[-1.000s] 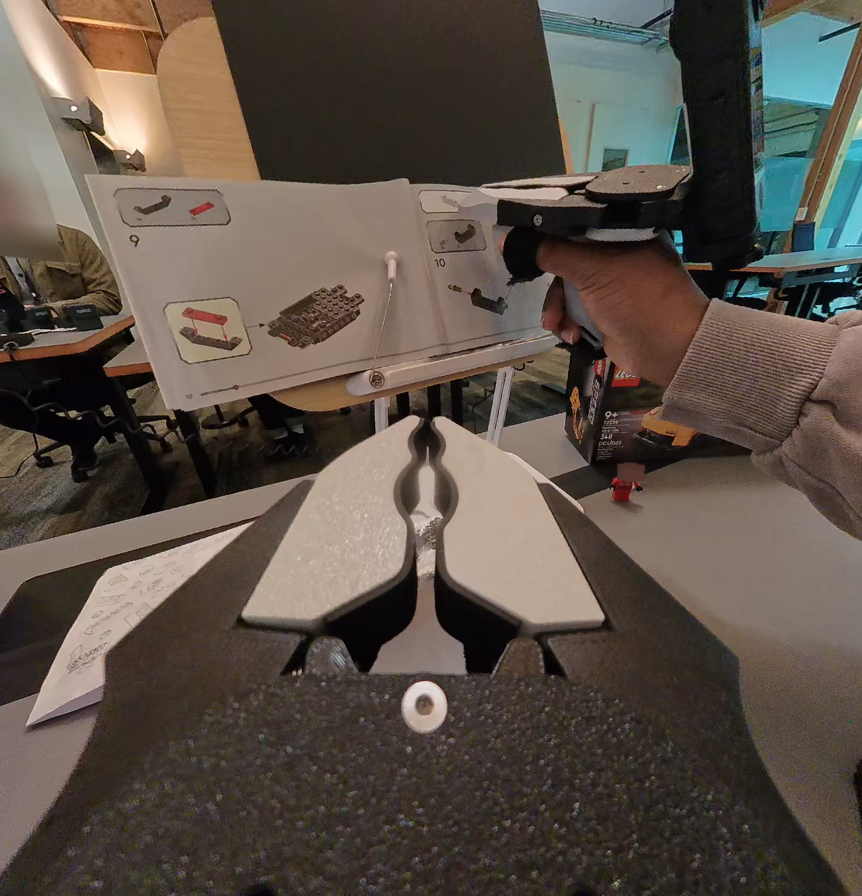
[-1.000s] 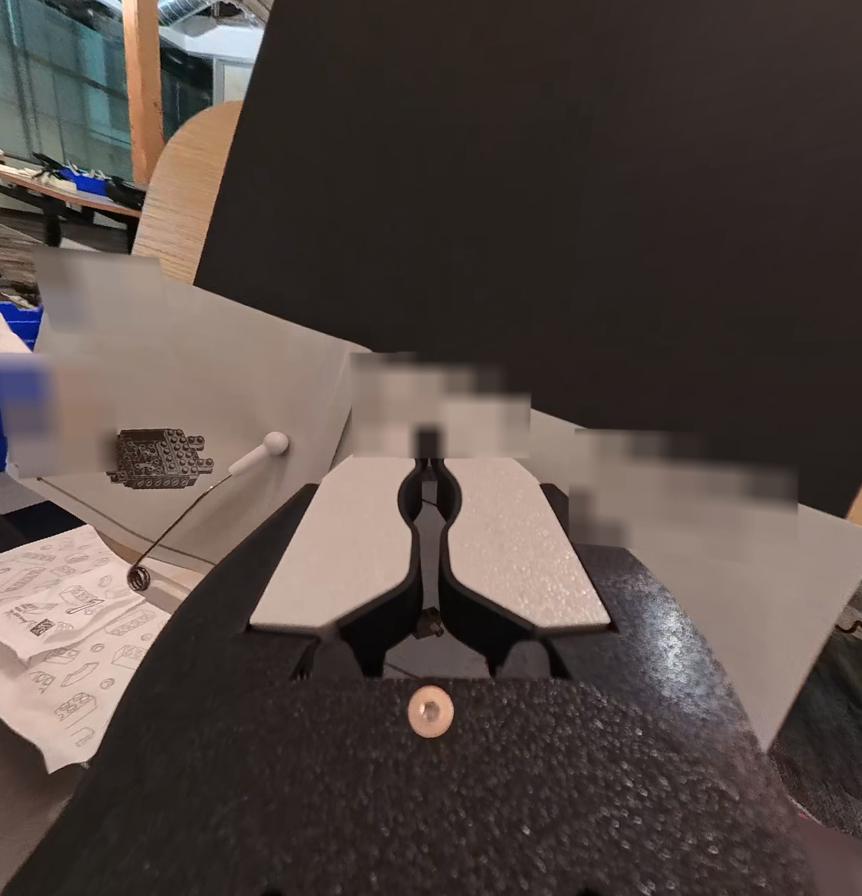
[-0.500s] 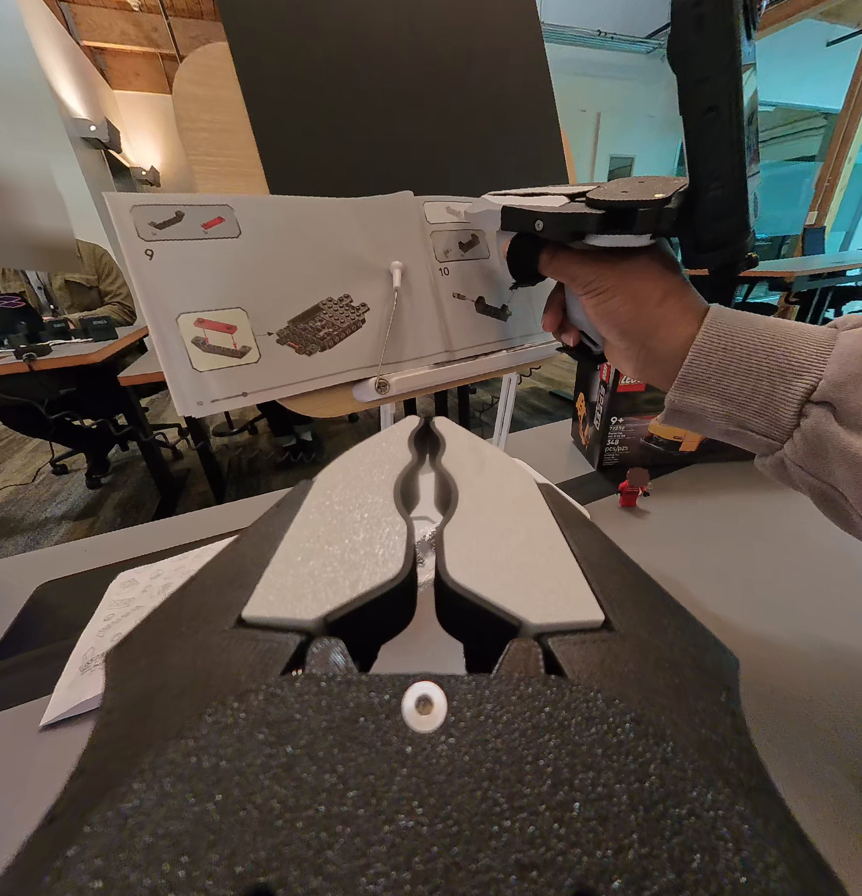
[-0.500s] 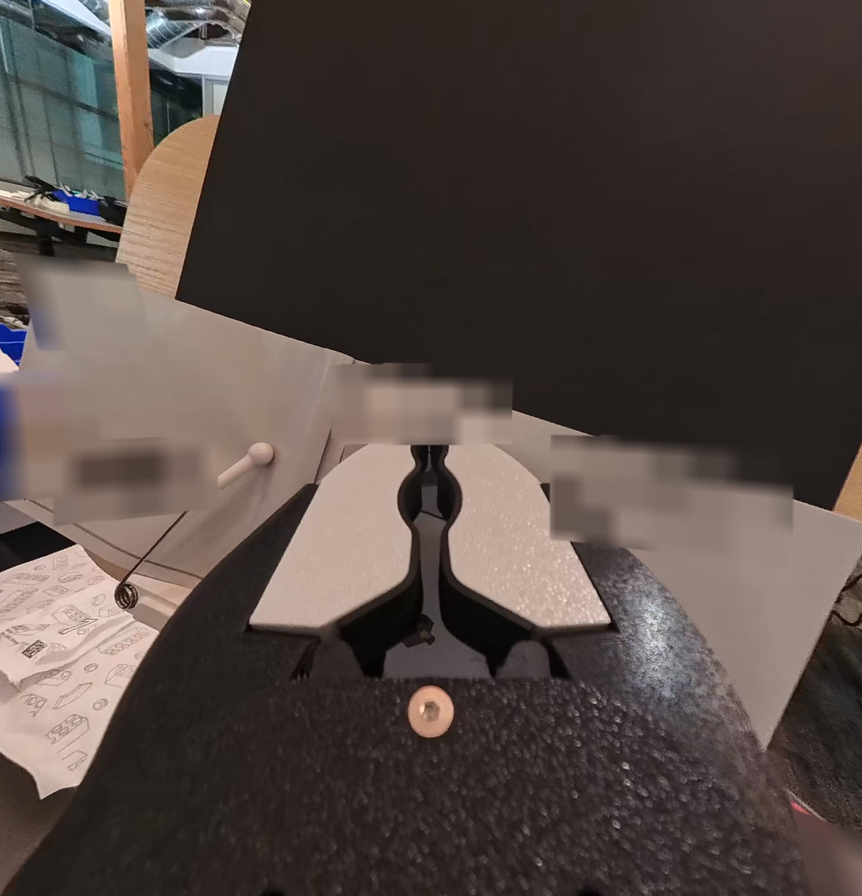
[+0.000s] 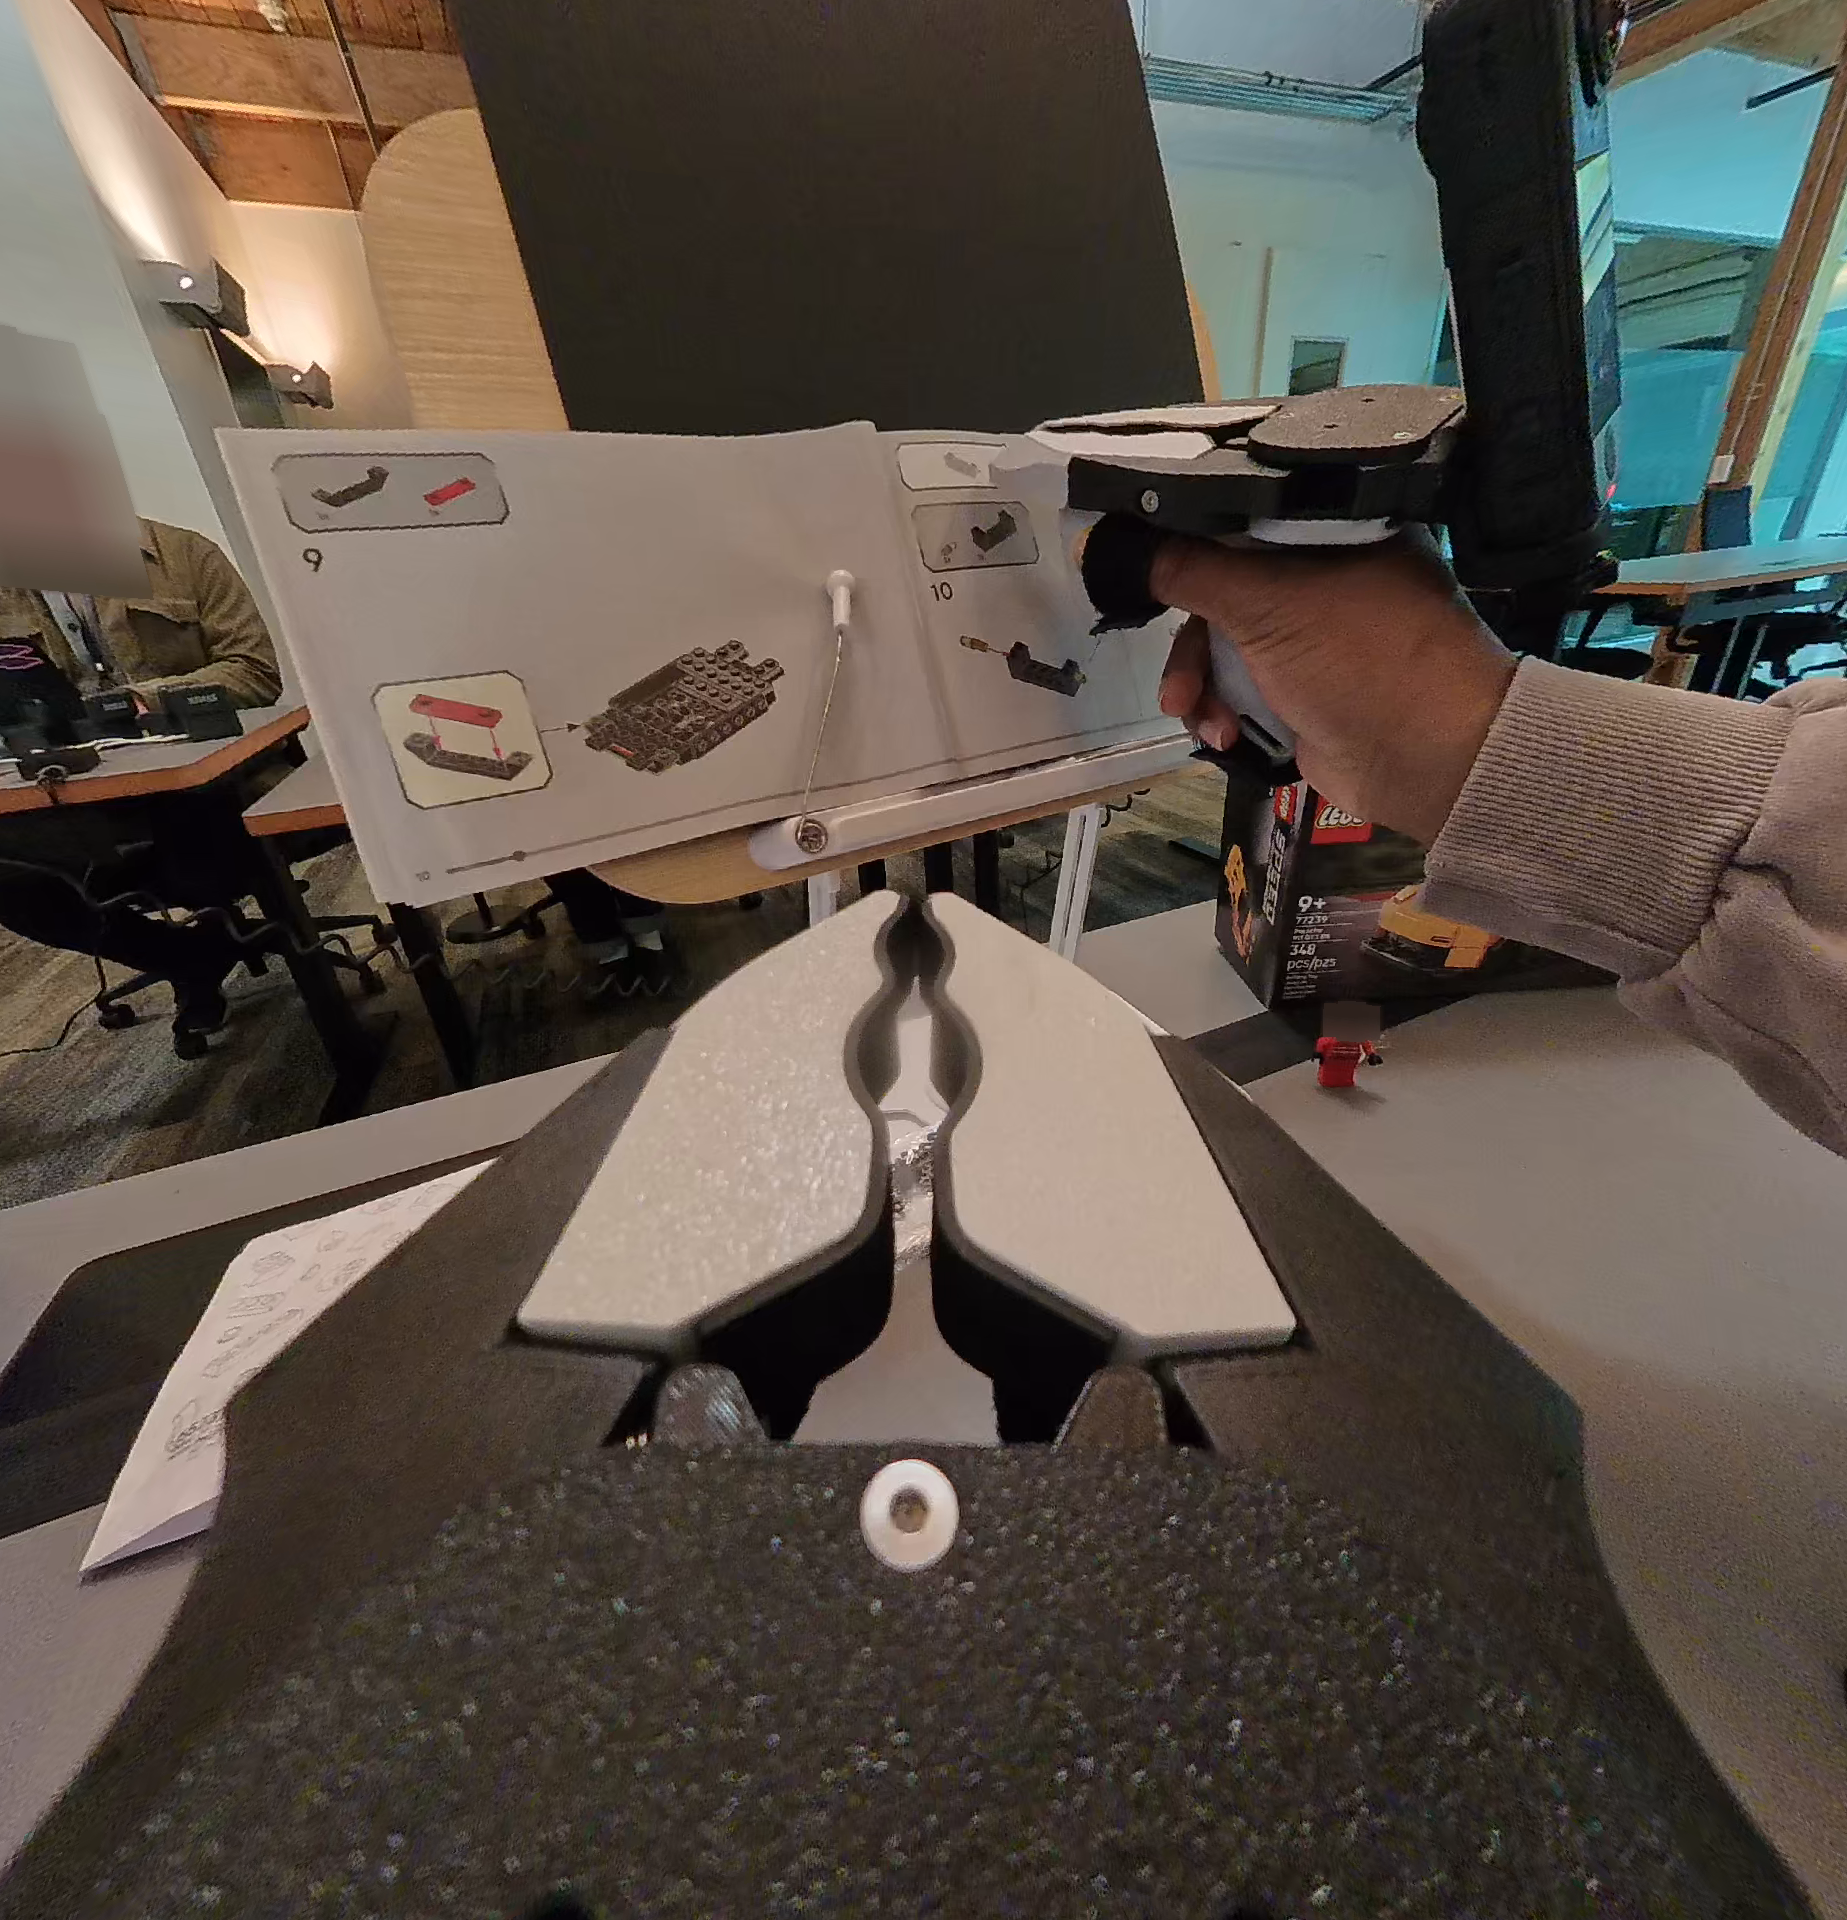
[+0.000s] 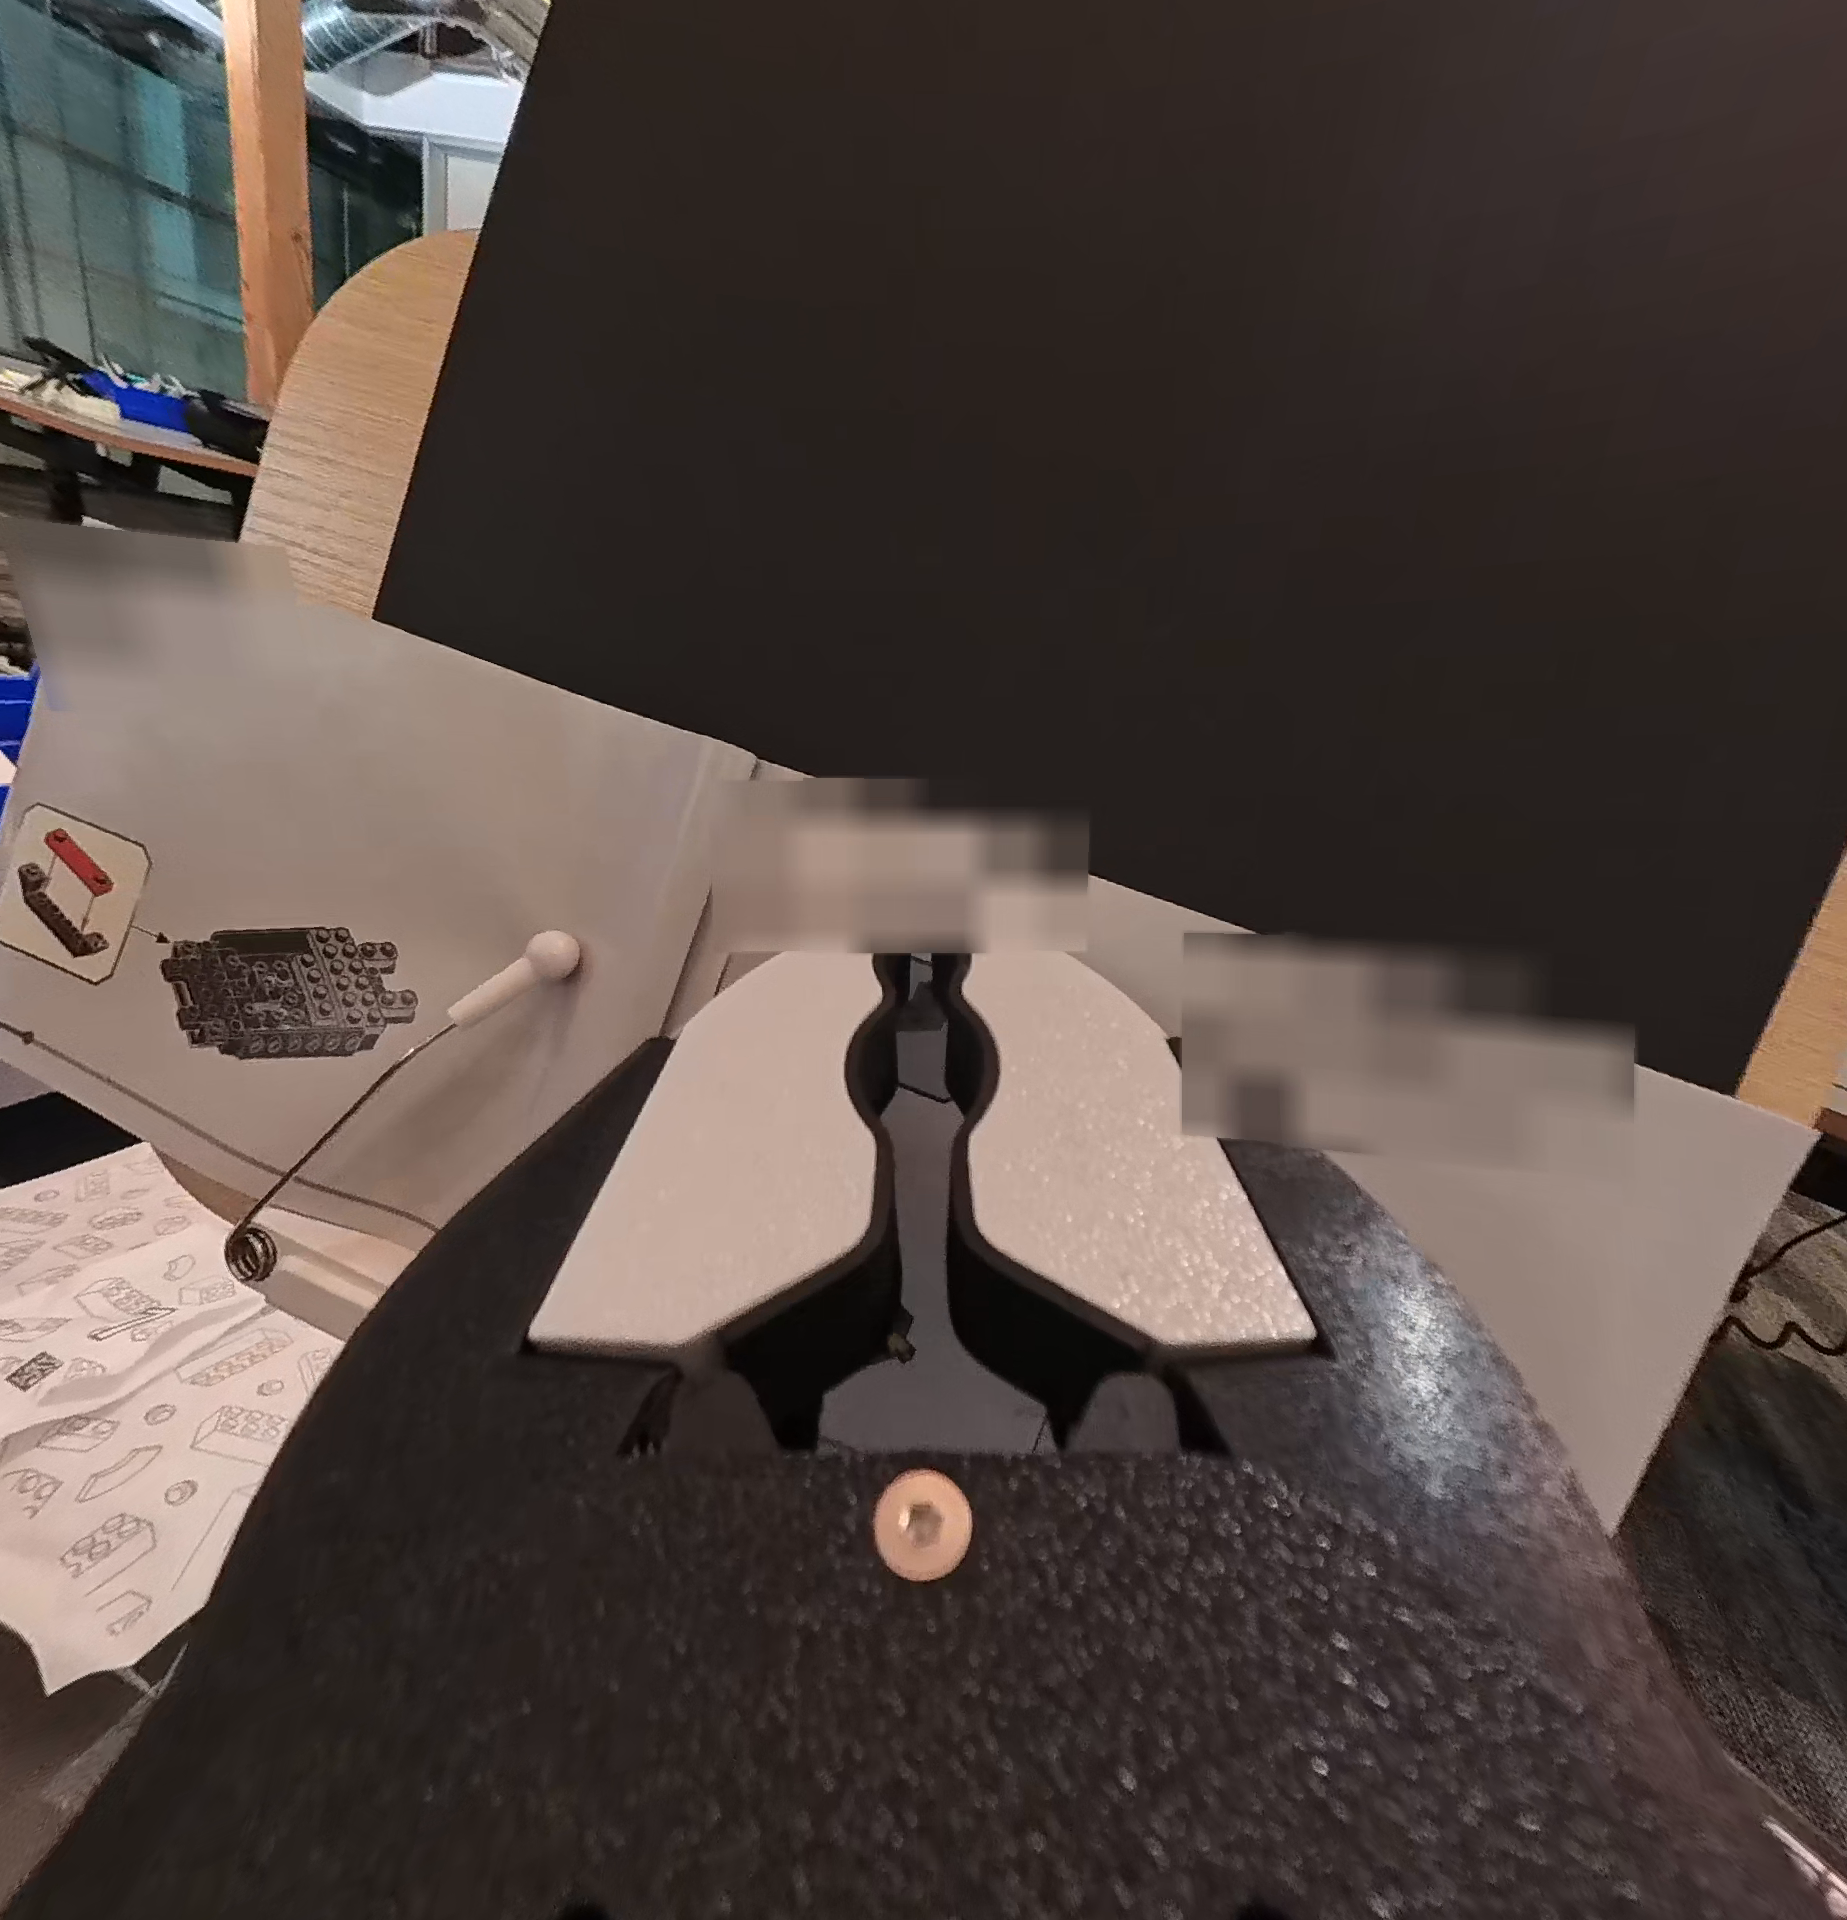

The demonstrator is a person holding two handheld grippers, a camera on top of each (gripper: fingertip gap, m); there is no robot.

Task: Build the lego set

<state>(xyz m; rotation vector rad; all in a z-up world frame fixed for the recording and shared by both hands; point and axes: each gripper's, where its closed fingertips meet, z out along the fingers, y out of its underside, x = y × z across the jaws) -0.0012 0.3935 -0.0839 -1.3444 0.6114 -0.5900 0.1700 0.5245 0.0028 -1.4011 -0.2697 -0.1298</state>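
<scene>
The open instruction booklet stands on a white stand, held by a wire clip with a white ball tip. My left gripper is shut and hovers low over the table, in front of and below the booklet. Clear crinkled plastic shows through the gap between its fingers. My right gripper, held by a hand, is level with the top of the booklet's right page. In its own view the right gripper is shut, tips close to that page.
A black set box stands at the back right, with a small red figure on the grey table in front of it. A printed paper sheet lies at the left. A black board rises behind the booklet. A person sits at a far desk. The grippers' ends are close to 25 centimetres from one another.
Both grippers have shifted only slightly. The right wrist view has rolled a little against the booklet. Both stay shut.
</scene>
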